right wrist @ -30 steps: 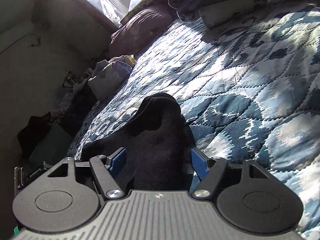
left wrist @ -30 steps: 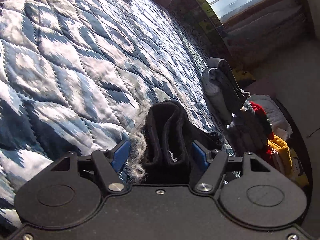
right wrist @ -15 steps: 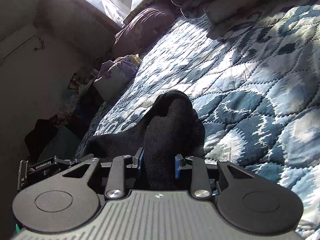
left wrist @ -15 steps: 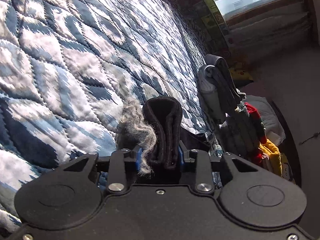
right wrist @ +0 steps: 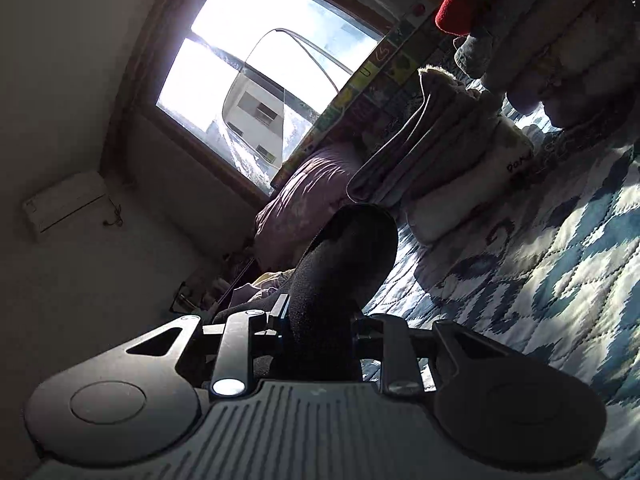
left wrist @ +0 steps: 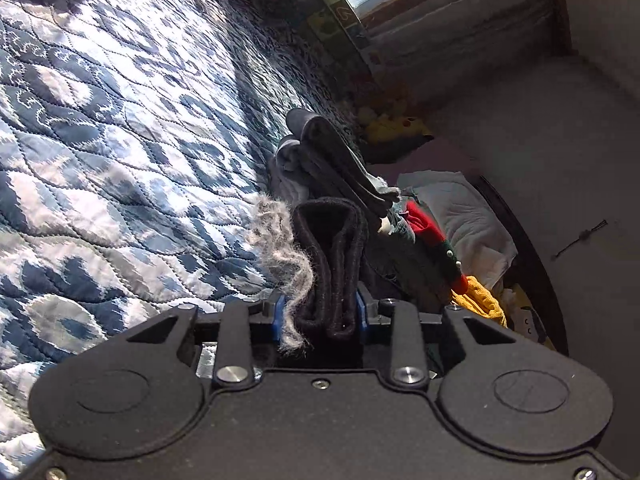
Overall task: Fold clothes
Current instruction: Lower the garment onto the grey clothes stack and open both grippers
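A black sock (left wrist: 330,264) with a tuft of grey fuzz (left wrist: 284,248) on its left side stands doubled between the blue pads of my left gripper (left wrist: 319,314), which is shut on it. My right gripper (right wrist: 318,322) is shut on the rounded other end of the black sock (right wrist: 340,264), lifted above the blue-and-white quilted bedspread (right wrist: 540,264). The stretch of sock between the two grippers is hidden behind the gripper bodies.
Folded grey and dark socks (left wrist: 320,160) lie stacked on the quilt (left wrist: 120,140) just beyond the left gripper; the same stack (right wrist: 448,152) shows past the right one. A heap of red, yellow and white clothes (left wrist: 452,240) sits beside the bed. A purple pillow (right wrist: 304,200) rests under the window (right wrist: 264,72).
Both grippers went from open around the sock to shut on it. They then rose off the quilt, the right one tilting up toward the window and the folded stack.
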Tool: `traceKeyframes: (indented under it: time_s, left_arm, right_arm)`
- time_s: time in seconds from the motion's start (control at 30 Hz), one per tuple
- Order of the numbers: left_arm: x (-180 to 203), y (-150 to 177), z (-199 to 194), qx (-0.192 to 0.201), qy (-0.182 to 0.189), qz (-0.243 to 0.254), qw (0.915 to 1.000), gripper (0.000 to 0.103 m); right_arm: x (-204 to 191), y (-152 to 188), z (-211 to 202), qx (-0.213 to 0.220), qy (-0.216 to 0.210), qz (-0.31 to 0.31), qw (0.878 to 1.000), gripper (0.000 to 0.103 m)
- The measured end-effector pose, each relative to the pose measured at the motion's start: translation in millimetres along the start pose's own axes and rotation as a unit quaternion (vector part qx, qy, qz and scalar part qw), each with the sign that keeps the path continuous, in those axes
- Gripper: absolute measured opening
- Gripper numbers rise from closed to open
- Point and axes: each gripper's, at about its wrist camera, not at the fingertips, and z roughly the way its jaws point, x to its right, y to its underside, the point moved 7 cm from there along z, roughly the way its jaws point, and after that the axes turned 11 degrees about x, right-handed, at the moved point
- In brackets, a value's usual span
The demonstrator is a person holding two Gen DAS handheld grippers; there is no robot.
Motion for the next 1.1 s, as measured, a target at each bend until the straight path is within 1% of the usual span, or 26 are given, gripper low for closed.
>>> traceKeyframes:
  time_s: [0.1, 0.23, 0.3, 0.33, 0.4, 0.47, 0.53, 0.57, 0.6, 0.63, 0.67, 0.7, 0.73, 0.77, 0.87, 0.9, 0.93, 0.97, 1.0, 1.03, 1.07, 1.1]
  left_arm:
    - [11.2, -22.9, 45.4, -0.002, 0.021, -0.018, 0.9996, 0.030]
    - [41.1, -72.6, 105.9, 0.021, 0.060, -0.048, 0.9968, 0.030]
    - [60.5, -98.6, 135.9, 0.033, 0.082, -0.053, 0.9947, 0.030]
    - [69.7, -110.7, 150.1, 0.039, 0.095, -0.055, 0.9932, 0.030]
    - [85.5, -132.8, 177.5, 0.049, 0.120, -0.062, 0.9896, 0.030]
    - [92.3, -148.0, 205.8, 0.051, 0.137, -0.065, 0.9871, 0.030]
    - [83.6, -151.3, 237.1, 0.043, 0.137, -0.076, 0.9867, 0.030]
    - [71.5, -143.9, 254.9, 0.030, 0.112, -0.070, 0.9908, 0.030]
    - [57.1, -134.0, 273.9, 0.014, 0.077, -0.055, 0.9955, 0.031]
    - [36.3, -116.3, 291.9, -0.018, 0.021, -0.035, 0.9990, 0.031]
    - [12.3, -95.2, 308.3, -0.057, -0.044, -0.014, 0.9973, 0.030]
    - [-3.8, -84.1, 311.5, -0.057, -0.059, -0.015, 0.9965, 0.032]
    - [-9.6, -83.2, 308.3, -0.041, -0.047, -0.026, 0.9977, 0.032]
    - [-11.5, -83.5, 302.5, -0.037, -0.041, -0.034, 0.9979, 0.032]
    - [-4.3, -84.9, 295.5, -0.044, -0.036, -0.015, 0.9983, 0.034]
    - [0.1, -86.2, 292.6, -0.044, -0.033, -0.014, 0.9984, 0.036]
    - [4.8, -87.7, 289.2, -0.043, -0.028, -0.014, 0.9986, 0.044]
    - [10.3, -90.4, 284.2, -0.038, -0.025, -0.011, 0.9989, 0.049]
    - [15.6, -92.8, 276.6, -0.031, -0.026, -0.007, 0.9992, 0.060]
    - [20.6, -94.8, 268.0, -0.023, -0.028, -0.005, 0.9993, 0.066]
    - [25.7, -96.8, 259.4, -0.016, -0.030, -0.003, 0.9994, 0.068]
    - [30.1, -96.4, 247.6, -0.014, -0.027, -0.002, 0.9995, 0.069]
  right_arm:
    - [-2.4, -44.7, 36.3, 0.008, 0.023, -0.051, 0.998, 0.028]
    - [-12.6, -116.6, 94.7, 0.028, 0.032, -0.093, 0.995, 0.028]
    - [-20.8, -160.4, 128.1, 0.044, 0.037, -0.122, 0.991, 0.027]
    - [-22.7, -174.5, 138.2, 0.050, 0.038, -0.129, 0.990, 0.027]
    - [-25.8, -210.9, 166.8, 0.062, 0.055, -0.170, 0.982, 0.027]
    - [-17.3, -228.1, 188.4, 0.061, 0.080, -0.191, 0.976, 0.027]
    - [6.8, -235.4, 211.8, 0.052, 0.124, -0.205, 0.970, 0.027]
    - [27.1, -231.7, 223.3, 0.038, 0.157, -0.207, 0.965, 0.027]
    - [62.1, -217.6, 240.3, -0.007, 0.221, -0.218, 0.951, 0.027]
    - [87.8, -201.6, 249.6, -0.046, 0.266, -0.226, 0.936, 0.025]
    - [116.4, -182.6, 255.8, -0.082, 0.305, -0.241, 0.917, 0.024]
    - [127.4, -162.5, 257.5, -0.086, 0.307, -0.276, 0.907, 0.026]
    - [123.8, -157.6, 256.4, -0.073, 0.299, -0.292, 0.905, 0.028]
    - [121.4, -157.0, 256.9, -0.069, 0.299, -0.290, 0.906, 0.028]
    - [118.6, -160.3, 255.0, -0.070, 0.297, -0.271, 0.913, 0.030]
    - [112.8, -160.5, 253.3, -0.070, 0.296, -0.279, 0.911, 0.032]
    - [106.6, -160.7, 251.3, -0.069, 0.295, -0.287, 0.909, 0.034]
    - [96.3, -161.8, 245.9, -0.060, 0.285, -0.293, 0.910, 0.039]
    - [88.2, -163.9, 239.0, -0.053, 0.282, -0.297, 0.911, 0.046]
    - [81.3, -166.1, 231.6, -0.048, 0.282, -0.302, 0.909, 0.051]
    - [71.8, -165.8, 218.1, -0.037, 0.284, -0.309, 0.907, 0.058]
    - [65.0, -163.2, 204.0, -0.034, 0.281, -0.310, 0.908, 0.060]
